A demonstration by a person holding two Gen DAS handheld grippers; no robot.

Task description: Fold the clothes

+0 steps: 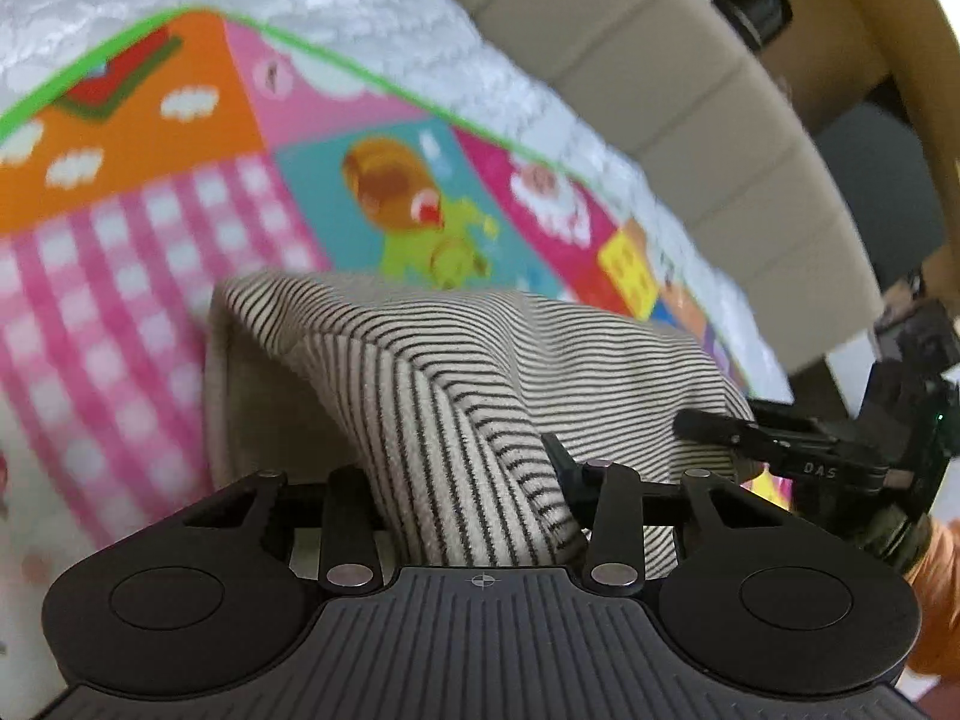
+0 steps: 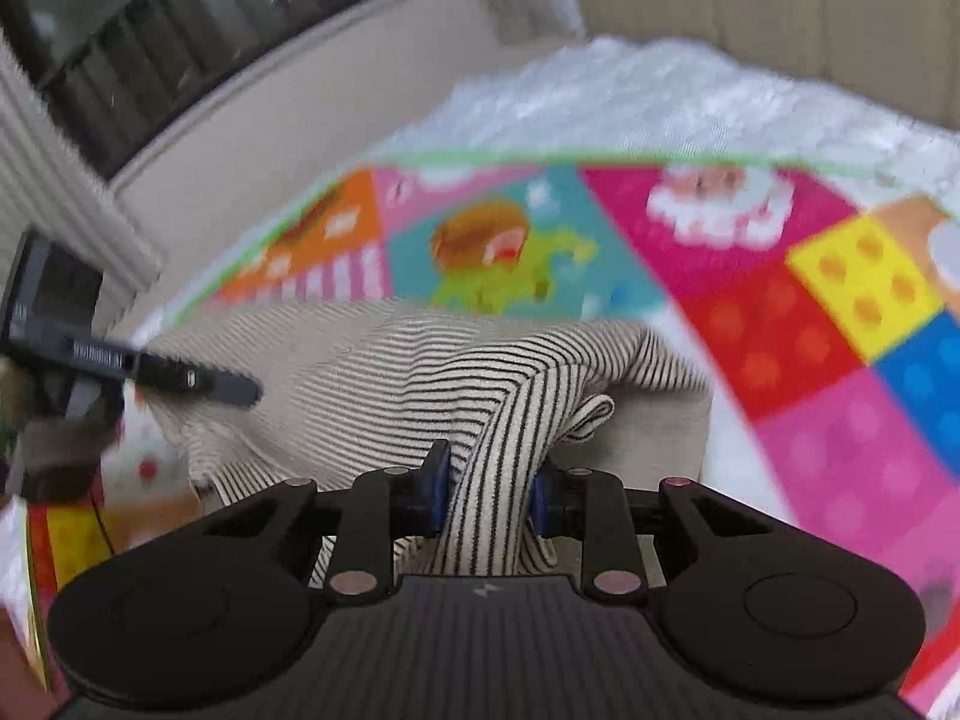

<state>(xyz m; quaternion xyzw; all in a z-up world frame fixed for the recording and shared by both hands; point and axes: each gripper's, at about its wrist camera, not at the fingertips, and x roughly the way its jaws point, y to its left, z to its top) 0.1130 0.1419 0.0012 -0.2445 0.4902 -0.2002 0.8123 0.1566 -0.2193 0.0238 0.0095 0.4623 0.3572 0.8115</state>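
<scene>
A cream garment with thin black stripes [image 1: 468, 360] hangs bunched over a colourful play mat [image 1: 180, 228]. My left gripper [image 1: 474, 498] is shut on a fold of the striped garment, which runs up between its fingers. My right gripper [image 2: 489, 492] is shut on another fold of the same garment [image 2: 360, 372], pinched between its blue pads. The right gripper also shows in the left wrist view [image 1: 780, 444] at the garment's right edge. The left gripper shows in the right wrist view [image 2: 150, 372] at the garment's left edge.
The play mat [image 2: 780, 324] lies on a fluffy white rug [image 1: 372, 18]. A beige sofa [image 1: 690, 120] runs behind the rug. A wall with a dark window [image 2: 180, 30] is at the left in the right wrist view. Both views are motion-blurred.
</scene>
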